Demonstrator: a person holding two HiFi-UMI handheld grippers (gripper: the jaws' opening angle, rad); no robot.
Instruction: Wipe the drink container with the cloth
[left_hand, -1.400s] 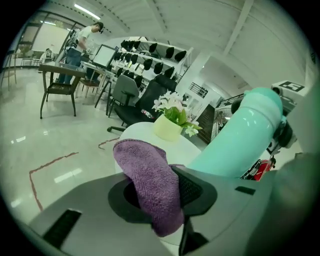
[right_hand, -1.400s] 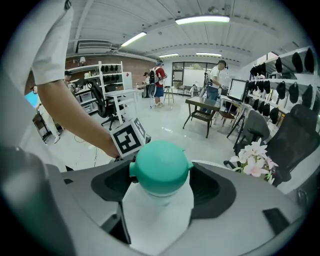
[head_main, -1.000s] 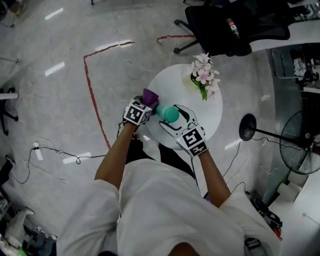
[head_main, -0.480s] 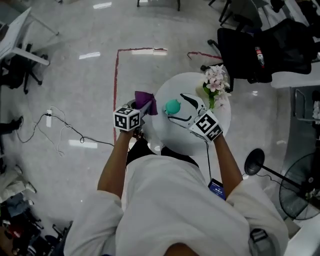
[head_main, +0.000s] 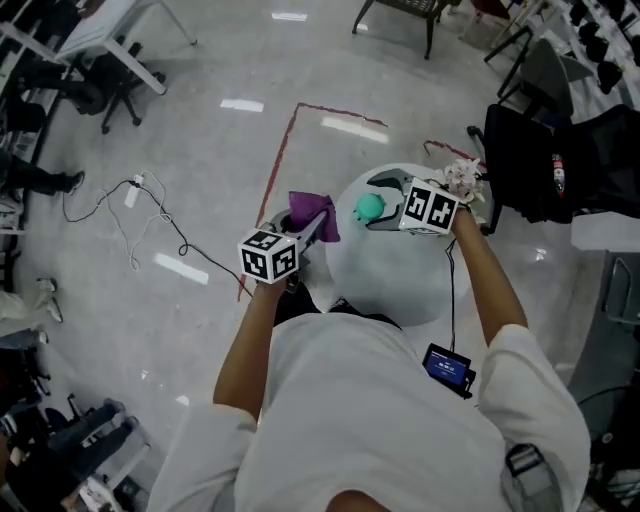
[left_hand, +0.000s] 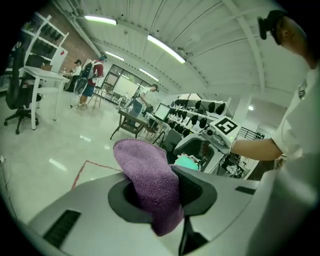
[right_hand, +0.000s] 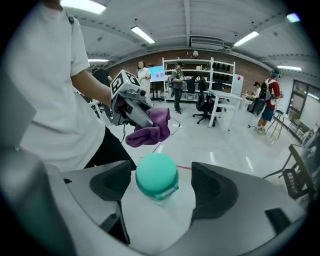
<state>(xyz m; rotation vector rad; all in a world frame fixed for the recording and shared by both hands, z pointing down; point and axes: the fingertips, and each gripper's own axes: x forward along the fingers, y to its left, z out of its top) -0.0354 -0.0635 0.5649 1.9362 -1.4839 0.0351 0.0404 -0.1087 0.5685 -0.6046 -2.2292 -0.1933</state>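
The drink container (head_main: 370, 207), clear with a teal cap, is on the white round table (head_main: 400, 275). My right gripper (head_main: 386, 204) reaches in from the right with a jaw on each side of it. In the right gripper view the teal cap (right_hand: 156, 176) sits between the closing jaws of the right gripper (right_hand: 162, 188), with a gap at each pad. My left gripper (head_main: 318, 230) hangs off the table's left edge, shut on a purple cloth (head_main: 312, 213). The cloth (left_hand: 150, 182) bulges from the left gripper (left_hand: 161, 200), apart from the container (left_hand: 187, 162).
A bunch of pink and white flowers (head_main: 465, 180) stands at the table's far right edge. A black office chair (head_main: 555, 160) is just beyond. Red tape (head_main: 285, 150) and cables (head_main: 150, 215) lie on the floor to the left. People stand in the background.
The left gripper has drawn the cloth away from the container, out to the left. The right gripper's jaws now stand apart round the container. The head view has swung.
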